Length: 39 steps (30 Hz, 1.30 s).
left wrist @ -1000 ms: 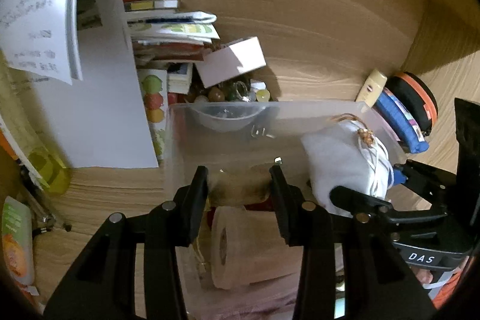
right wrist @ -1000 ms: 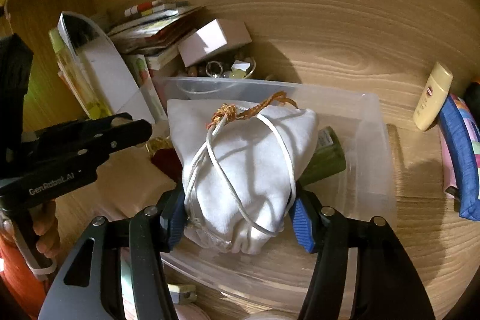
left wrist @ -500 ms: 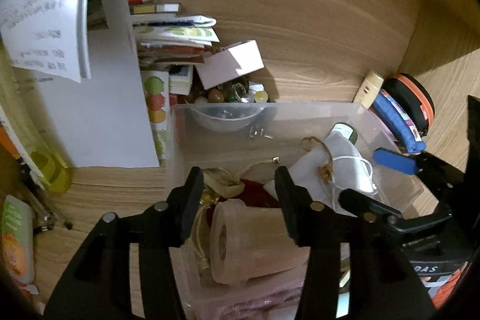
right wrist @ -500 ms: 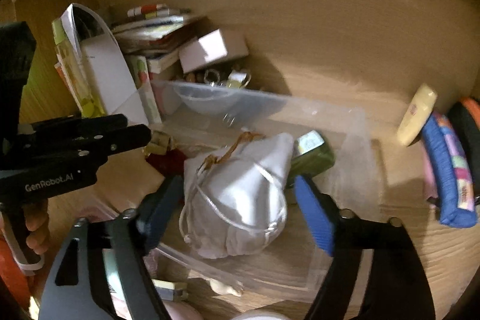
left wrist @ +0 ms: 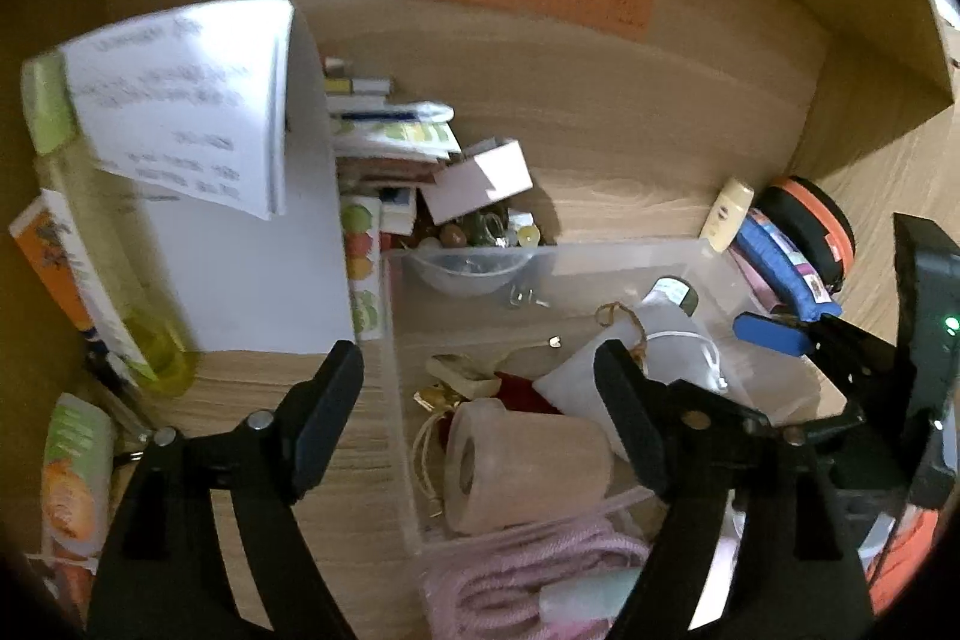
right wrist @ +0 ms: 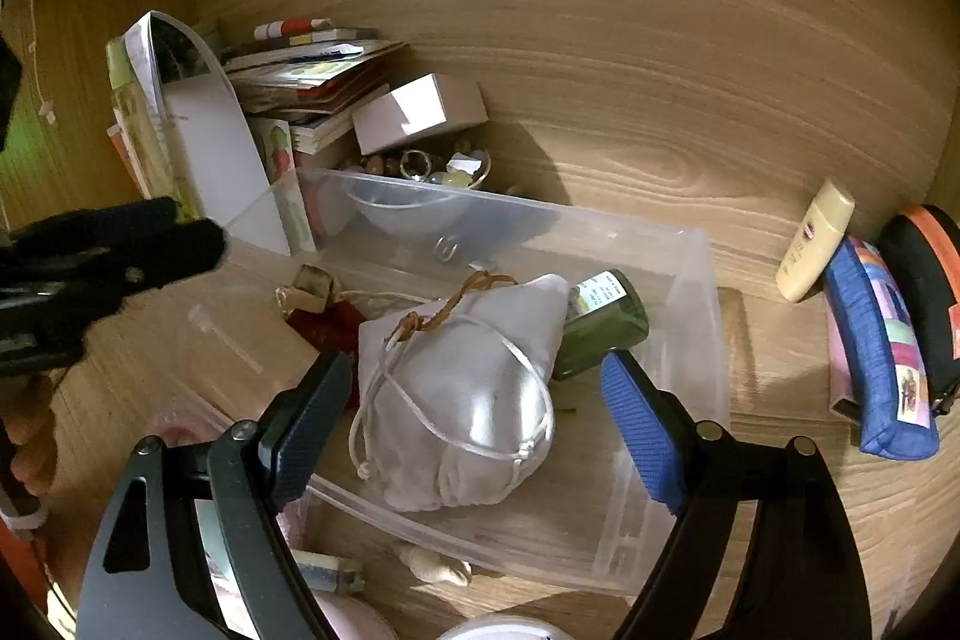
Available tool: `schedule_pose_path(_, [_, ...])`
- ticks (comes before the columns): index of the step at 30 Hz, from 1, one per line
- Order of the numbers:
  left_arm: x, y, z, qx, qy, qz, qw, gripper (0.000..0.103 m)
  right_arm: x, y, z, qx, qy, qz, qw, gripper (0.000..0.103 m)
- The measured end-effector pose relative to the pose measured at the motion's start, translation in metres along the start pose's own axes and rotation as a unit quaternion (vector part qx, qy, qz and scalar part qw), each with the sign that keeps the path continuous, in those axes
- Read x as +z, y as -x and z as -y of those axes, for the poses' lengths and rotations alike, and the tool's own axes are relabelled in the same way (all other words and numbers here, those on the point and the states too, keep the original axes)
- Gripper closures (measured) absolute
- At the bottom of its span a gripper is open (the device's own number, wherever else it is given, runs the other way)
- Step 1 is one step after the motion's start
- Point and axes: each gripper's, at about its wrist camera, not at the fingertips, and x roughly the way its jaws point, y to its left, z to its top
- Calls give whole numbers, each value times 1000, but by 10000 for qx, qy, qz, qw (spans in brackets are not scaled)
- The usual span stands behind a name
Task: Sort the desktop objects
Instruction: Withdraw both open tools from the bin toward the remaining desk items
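A clear plastic bin [right wrist: 690, 280] [left wrist: 600, 256] stands on the wooden desk. A white drawstring pouch [right wrist: 462, 394] [left wrist: 666, 346] lies inside it, next to a dark green bottle [right wrist: 606, 322], a red item [right wrist: 327, 328] and a pale roll [left wrist: 528, 460]. My right gripper [right wrist: 477, 412] is open, its blue pads either side of the pouch and apart from it. My left gripper [left wrist: 477, 388] is open and empty above the bin's left part, near the roll.
Books and papers [right wrist: 300, 70] are stacked at the back left, with a white box [right wrist: 420, 112] and a bowl of beads [right wrist: 432, 166]. A cream tube [right wrist: 813, 244], blue pouch [right wrist: 876, 358] and black-orange case [right wrist: 924, 292] lie right. Pink cord [left wrist: 540, 568] lies at the bin's near end.
My right gripper opened and let the white pouch drop into the bin, then drew back. My left gripper opened wider and pulled back and up.
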Motion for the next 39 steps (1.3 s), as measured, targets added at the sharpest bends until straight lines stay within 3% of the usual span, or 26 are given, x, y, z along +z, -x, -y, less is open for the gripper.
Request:
schedule_pose_path(3, [-2, 14, -3, 50, -2, 114, 9999, 15, 2, 10, 3, -104, -40, 136, 9998, 20])
schedule_pose_path(7, [-9, 28, -5, 181, -104, 214, 9996, 14, 6, 31, 6, -141, -97, 361, 9992, 18])
schedule_pose_path(11, [-20, 38, -8, 307, -197, 227, 9991, 14, 3, 57, 5, -62, -138, 632, 9979, 2])
schedule_pose_path(17, [-38, 49, -10, 371, -345, 181, 9986, 14, -10, 80, -3, -87, -84, 771, 9970, 1])
schedule_pose_path(26, [-72, 57, -7, 359, -490, -22, 9981, 14, -39, 101, -16, -321, 172, 718, 9968, 1])
schedule_pose_path(34, [-116, 61, -11, 307, -440, -477, 9974, 14, -81, 100, -5, -604, 56, 268, 9978, 1])
schedule_pose_path(39, [-140, 62, -3, 272, -478, -667, 9963, 14, -102, 97, 6, -543, -195, 13, 9983, 1])
